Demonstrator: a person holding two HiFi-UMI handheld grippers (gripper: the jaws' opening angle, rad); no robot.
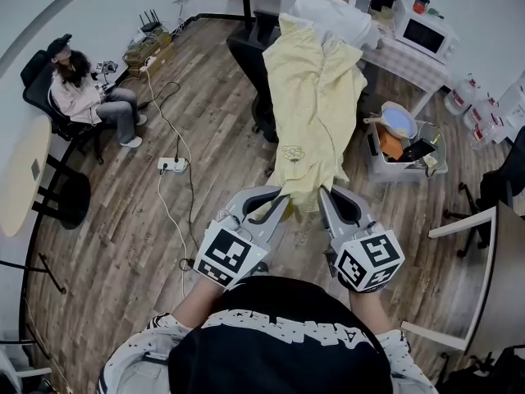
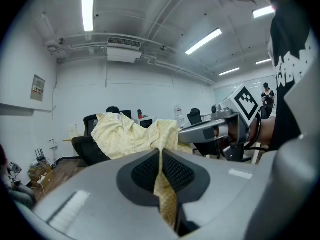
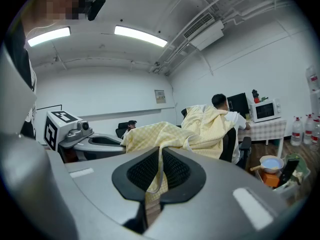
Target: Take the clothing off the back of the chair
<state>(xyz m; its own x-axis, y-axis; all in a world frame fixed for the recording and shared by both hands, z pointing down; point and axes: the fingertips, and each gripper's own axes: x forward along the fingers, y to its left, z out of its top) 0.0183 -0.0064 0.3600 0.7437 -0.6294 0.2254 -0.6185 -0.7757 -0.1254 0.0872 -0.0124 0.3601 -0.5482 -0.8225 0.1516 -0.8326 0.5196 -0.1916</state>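
While the left gripper (image 1: pixel 279 203) and right gripper (image 1: pixel 326 199), two in all, each pinch the hem of one yellow shirt (image 1: pixel 316 105) at lower centre, it stretches up to one black chair (image 1: pixel 250 60) at upper centre, draped over its back.

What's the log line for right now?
left gripper: shut on garment | right gripper: shut on garment | garment end: on chair

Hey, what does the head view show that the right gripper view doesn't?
Only the head view: the power strip on the floor and the right tool's marker cube. Only the right gripper view: the ceiling lights and the air conditioner. Both: the yellow garment clamped in the right tool, the left tool and the microwave.
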